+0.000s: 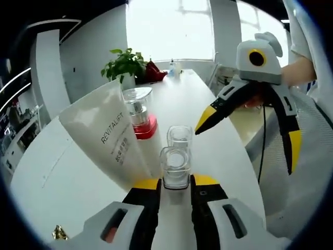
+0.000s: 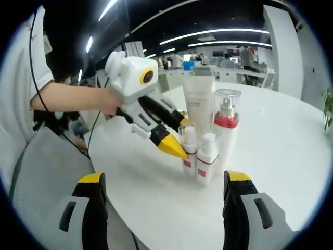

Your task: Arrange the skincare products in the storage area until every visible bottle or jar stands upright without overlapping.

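Left claw (image 1: 176, 183) closed on a small bottle (image 1: 176, 167), cap up, long axis upright, near the desk (image 1: 67, 177) edge. Second small bottle (image 1: 180, 136) just behind, upright. Tube (image 1: 106, 136) leaning, broad end up, touching the red-collared pump bottle (image 1: 139, 112), upright beside it. Right claw (image 2: 164, 195) spread wide, holding nothing, off the desk edge, facing the cluster. Plant (image 1: 124, 63) at the far end.

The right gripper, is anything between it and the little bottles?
Nothing visible blocks it. The right gripper is open, with bare white table between its jaws and the two small pump bottles. The left gripper is shut on the nearer bottle from the side.
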